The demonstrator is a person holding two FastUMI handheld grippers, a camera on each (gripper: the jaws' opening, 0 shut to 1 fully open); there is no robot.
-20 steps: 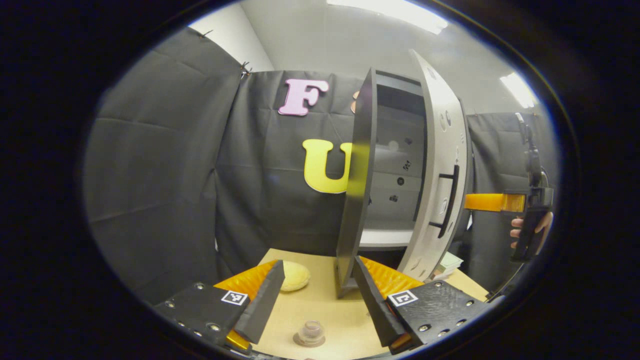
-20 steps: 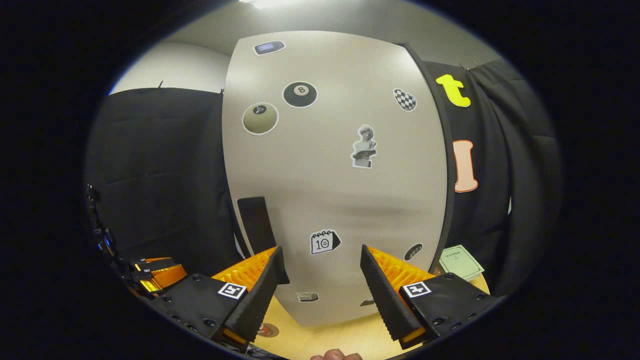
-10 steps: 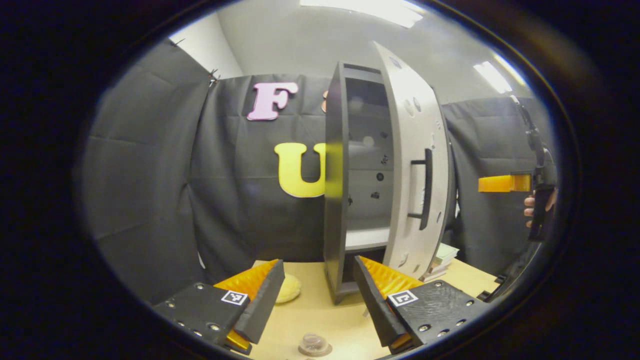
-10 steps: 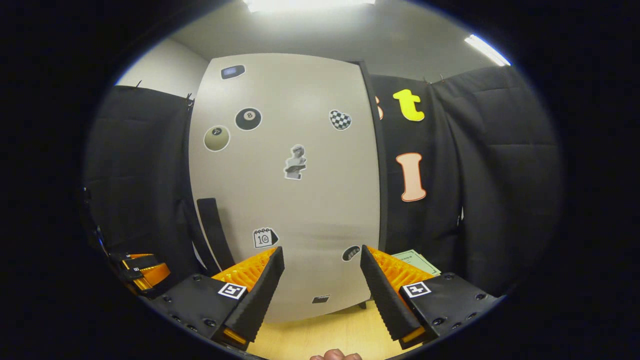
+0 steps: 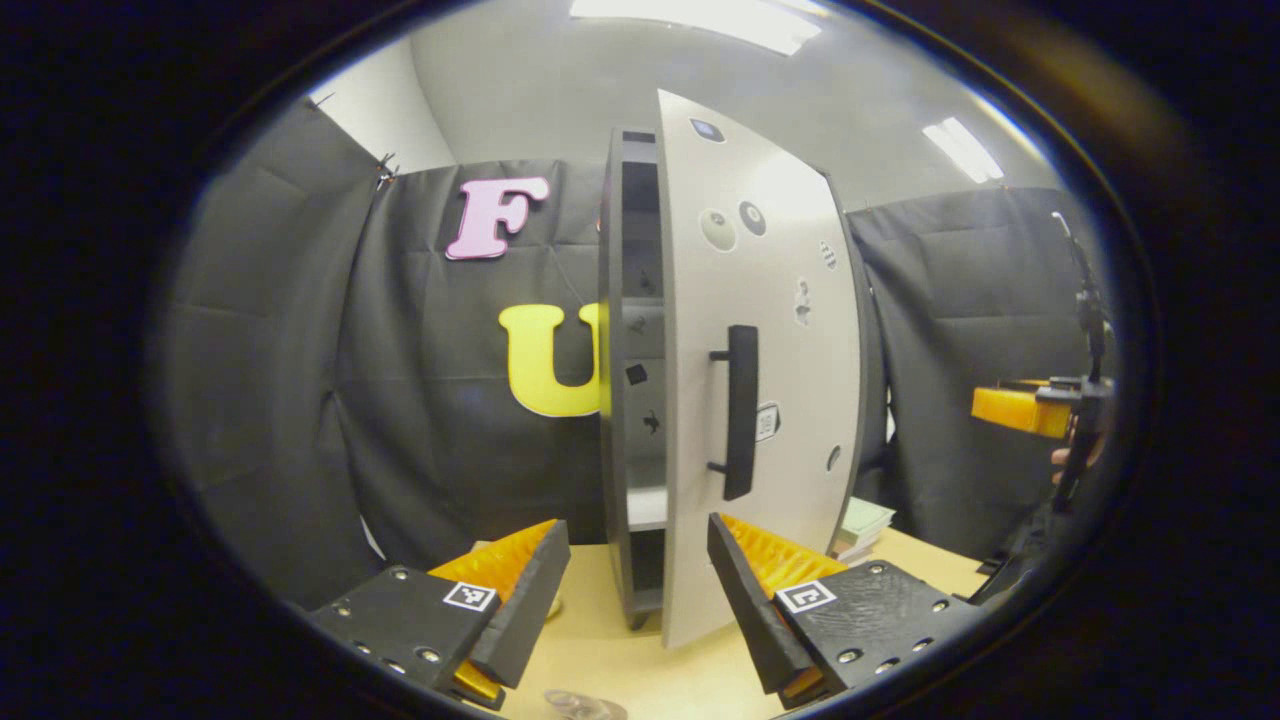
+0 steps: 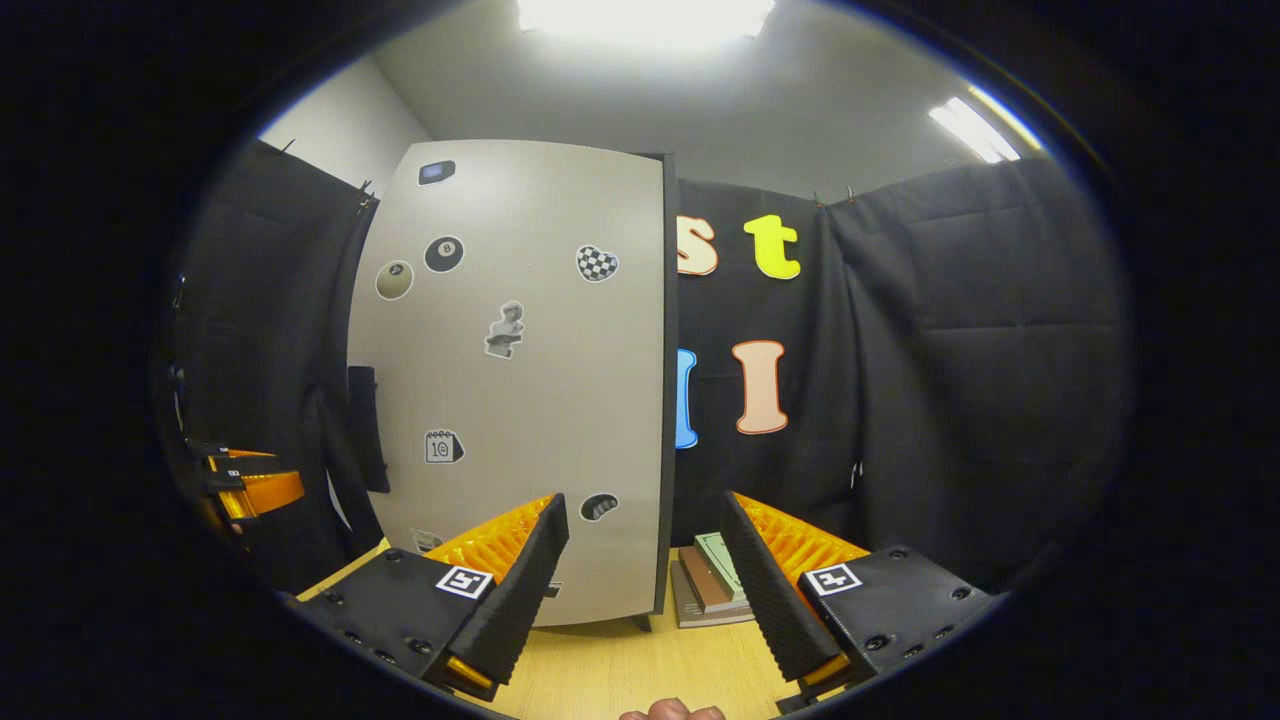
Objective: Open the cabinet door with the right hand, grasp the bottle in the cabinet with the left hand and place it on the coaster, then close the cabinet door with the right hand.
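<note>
Cabinet door (image 6: pixel 520 380) nearly shut, ahead of right tool (image 6: pixel 640 570); both tools spread, left tool (image 5: pixel 635 590) empty.

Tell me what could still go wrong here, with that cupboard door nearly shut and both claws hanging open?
Possible risks:
1. The cabinet door is still ajar. The right claw is open and off it, so the door may stop short of closing.
2. A stack of books sits by the cabinet base; the right claw could bump it when pushing.
3. The bottle stands low beneath the open left claw, so a dip could knock it.
</note>
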